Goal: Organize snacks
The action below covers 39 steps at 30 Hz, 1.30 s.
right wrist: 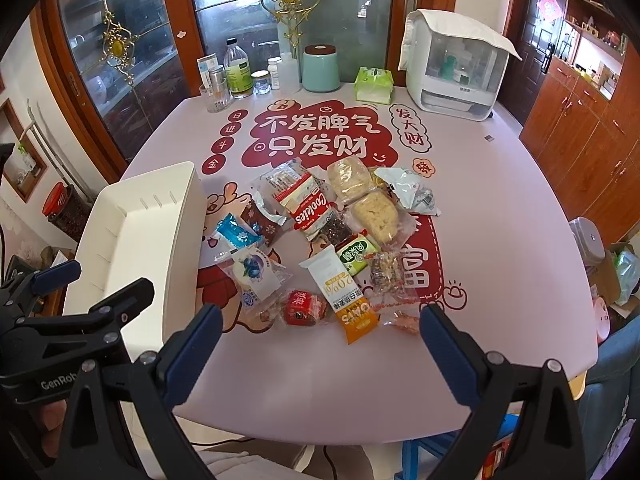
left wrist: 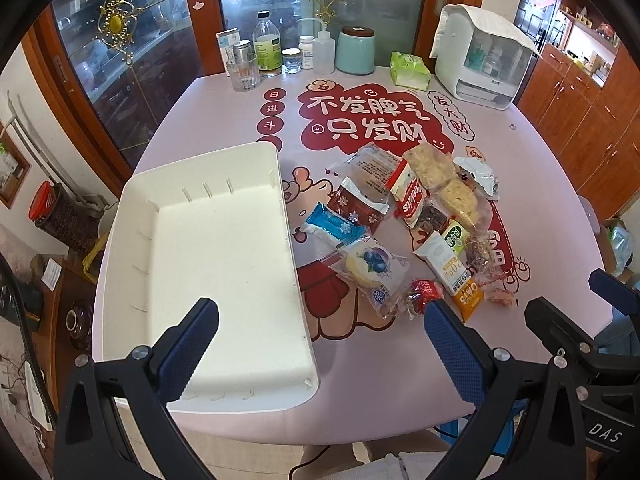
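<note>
Pink surface [right wrist: 500, 240] with red cartoon print fills both views. Right gripper [right wrist: 320, 322] hovers wide open and empty over the near edge; the snack pile [right wrist: 340, 240] lies just ahead between its fingers, a red packet [right wrist: 302, 308] nearest. Left gripper [left wrist: 322, 316], also open and empty, hangs above the white tray [left wrist: 208, 240], with snacks just right of it.

Glass-panelled wooden doors [right wrist: 132, 52] behind pink table [right wrist: 500, 200], wooden cabinets [right wrist: 580, 152] right, daylight
</note>
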Tool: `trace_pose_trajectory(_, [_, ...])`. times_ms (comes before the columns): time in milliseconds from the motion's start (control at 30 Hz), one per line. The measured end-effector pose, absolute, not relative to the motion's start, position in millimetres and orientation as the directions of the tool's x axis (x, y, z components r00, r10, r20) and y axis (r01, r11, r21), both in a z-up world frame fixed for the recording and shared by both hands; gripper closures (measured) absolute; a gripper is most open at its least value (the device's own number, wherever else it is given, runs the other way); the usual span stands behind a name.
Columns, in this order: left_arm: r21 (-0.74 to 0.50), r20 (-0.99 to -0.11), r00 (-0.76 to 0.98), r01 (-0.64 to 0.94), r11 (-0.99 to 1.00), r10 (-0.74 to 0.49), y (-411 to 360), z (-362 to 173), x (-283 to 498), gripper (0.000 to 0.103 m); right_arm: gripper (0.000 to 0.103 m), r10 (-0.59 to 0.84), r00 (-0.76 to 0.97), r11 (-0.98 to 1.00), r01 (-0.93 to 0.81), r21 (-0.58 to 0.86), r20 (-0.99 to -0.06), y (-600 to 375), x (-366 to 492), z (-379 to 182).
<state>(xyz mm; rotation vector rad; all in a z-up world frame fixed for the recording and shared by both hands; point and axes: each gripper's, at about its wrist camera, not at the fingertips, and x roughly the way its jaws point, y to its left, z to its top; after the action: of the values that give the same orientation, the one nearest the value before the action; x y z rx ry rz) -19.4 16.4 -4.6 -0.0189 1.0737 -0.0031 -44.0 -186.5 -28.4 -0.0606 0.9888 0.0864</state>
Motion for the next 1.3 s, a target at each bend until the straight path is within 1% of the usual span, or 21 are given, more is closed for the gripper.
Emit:
trace_pose_trajectory(467, [-0.023,-0.878,0.477,0.041,0.999,-0.040,32,-5,-7,0.001,0.004,0.034,0.546,0.998,-0.063,-0.001,-0.837,-172,-43,-27])
trace_pose_trajectory(800, [-0.004,-0.866,0.495,0.122,0.992,-0.065,30,-2,2,0.001,0.004,0.009,0.557,1.000,-0.011,0.003,-0.831,-168,-46,-28])
trace_pose_trajectory(933, [-0.007,-0.873,0.479,0.180,0.984,-0.094,20,-3,9,0.001,0.004,-0.004,0.563,1.000,0.016,0.006,-0.826,-174,-48,-25])
trace_pose_trajectory(1100, [-0.020,-0.856,0.499,0.232,0.972,-0.137,7,3,14,0.001,0.004,-0.012,0.577,0.997,0.066,0.031,-0.817,-192,-50,-19])
trace_pose_trajectory(1233, [-0.039,-0.833,0.528,0.238,0.971,-0.163,2,14,20,0.001,0.004,0.001,0.570,0.995,0.080,0.057,-0.821,-204,-45,-16])
trace_pose_trajectory(1300, [-0.055,-0.836,0.522,0.228,0.972,-0.169,0,17,26,0.001,0.004,0.003,0.568,0.995,0.082,0.060,-0.823,-209,-42,-16])
